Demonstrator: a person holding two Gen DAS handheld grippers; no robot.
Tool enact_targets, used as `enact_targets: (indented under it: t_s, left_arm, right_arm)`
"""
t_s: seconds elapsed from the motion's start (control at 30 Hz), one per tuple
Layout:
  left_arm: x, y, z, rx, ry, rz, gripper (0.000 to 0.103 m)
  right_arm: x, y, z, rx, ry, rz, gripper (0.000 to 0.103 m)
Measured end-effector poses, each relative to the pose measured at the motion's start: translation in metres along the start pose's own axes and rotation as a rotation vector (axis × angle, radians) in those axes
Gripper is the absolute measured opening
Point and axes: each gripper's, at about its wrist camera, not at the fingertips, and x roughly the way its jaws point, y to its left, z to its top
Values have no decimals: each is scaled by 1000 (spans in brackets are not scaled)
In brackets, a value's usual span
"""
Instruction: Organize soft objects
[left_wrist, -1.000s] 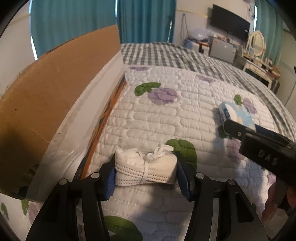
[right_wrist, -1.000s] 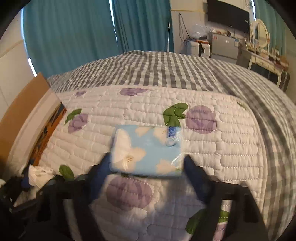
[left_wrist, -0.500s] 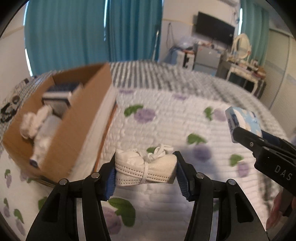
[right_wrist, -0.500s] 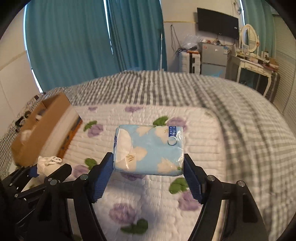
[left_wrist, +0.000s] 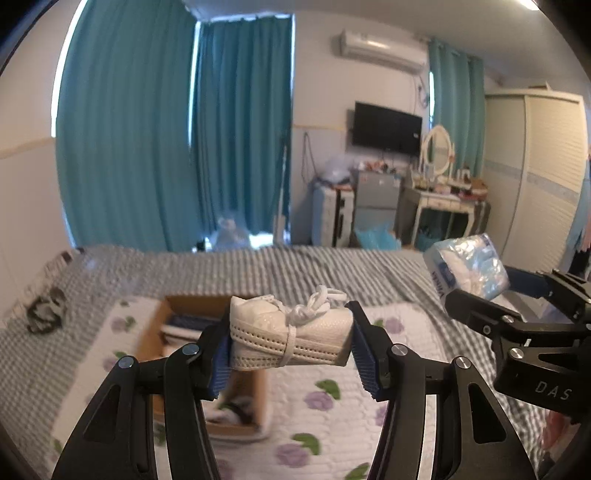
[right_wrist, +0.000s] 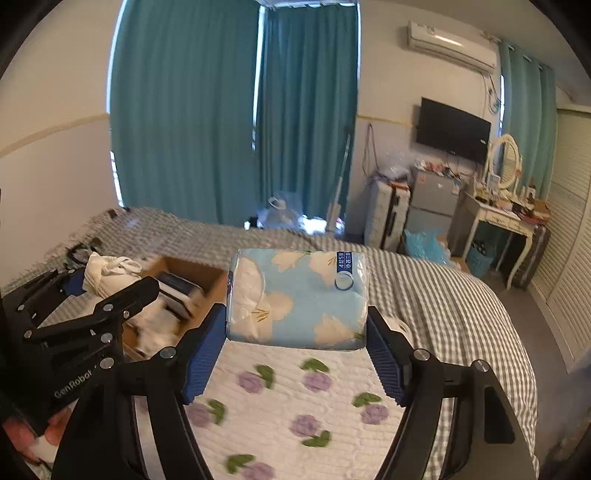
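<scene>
My left gripper (left_wrist: 290, 347) is shut on a folded white face mask bundle (left_wrist: 291, 341) tied with its straps, held high above the bed. My right gripper (right_wrist: 295, 339) is shut on a light-blue flowered tissue pack (right_wrist: 297, 299), also held high. An open cardboard box (left_wrist: 221, 424) with several soft items inside lies on the quilt below and left of the mask; it also shows in the right wrist view (right_wrist: 192, 273). The right gripper with the pack (left_wrist: 467, 266) shows at the right of the left wrist view, and the left gripper with the mask (right_wrist: 110, 271) at the left of the right wrist view.
A white quilt with purple flowers (right_wrist: 295, 406) covers the bed over a grey checked sheet (right_wrist: 443, 295). Teal curtains (left_wrist: 166, 147), a wall TV (right_wrist: 452, 129), a small fridge (left_wrist: 375, 206) and a dressing table (right_wrist: 498, 214) stand beyond the bed. A dark item (left_wrist: 46, 308) lies far left.
Both grippers have risen well above the bed with their objects still held. The box, earlier close at my left, now lies below and in front of the left gripper.
</scene>
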Motion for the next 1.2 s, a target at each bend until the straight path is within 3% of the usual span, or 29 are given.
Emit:
enact_targets:
  t_s: [0.23, 0.53, 0.77, 1.07, 1.2]
  left_arm:
    - [-12, 65, 15, 5, -27, 30, 54]
    - [35, 127, -22, -17, 87, 59, 54]
    - [84, 146, -63, -10, 193, 42, 54]
    - [123, 147, -89, 22, 241, 43, 56]
    - [131, 154, -95, -24, 233, -20, 57]
  right_arm:
    - [1, 77, 29, -42, -26, 87, 73]
    - [71, 151, 31, -69, 49, 166, 73]
    - [136, 165, 6, -40, 141, 201, 73]
    - [196, 165, -21, -41, 232, 218, 73]
    - [209, 164, -26, -31, 230, 223, 73]
